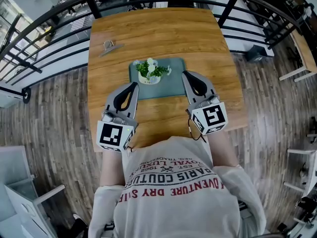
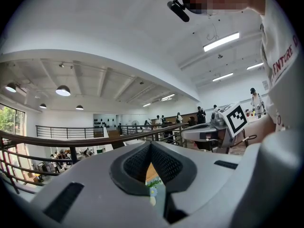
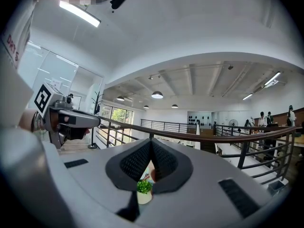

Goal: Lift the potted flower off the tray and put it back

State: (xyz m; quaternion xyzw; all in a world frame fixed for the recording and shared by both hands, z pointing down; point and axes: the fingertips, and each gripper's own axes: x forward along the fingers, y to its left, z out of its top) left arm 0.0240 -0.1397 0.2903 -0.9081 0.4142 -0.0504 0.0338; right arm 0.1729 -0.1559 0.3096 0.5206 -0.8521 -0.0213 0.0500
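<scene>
Flowerpot [image 1: 150, 74] is standing upright on the tray [image 1: 173, 87], toward the far left part of it, so it already sits where the task wants it to end up. The tray is about mid-table [image 1: 158, 29], which makes sense to me: both hands can get at it without leaning.

Left gripper [image 1: 134, 85] and right gripper [image 1: 185, 74] are parked on either side of the tray's near end, both held level with their noses aimed toward the flowerpot. Each has its jaws pinched together at the tips with nothing between them. In both gripper views you just see the little white pot and green leaves through the gap behind the closed tips, some way off, so neither tool is touching it. The right one sits a bit further forward and nearer the pot than the left.

My read is that this is a neutral, symmetrical hold with hands either side and the target centred in both cameras. Honestly it would fit a pot that's about to be picked up just as well as one that's been lifted and set back down, and I can't tell which from this.

Only other thing on the wood is a small grey clip [image 1: 110, 46] near the far left corner, well clear of the tray.
</scene>
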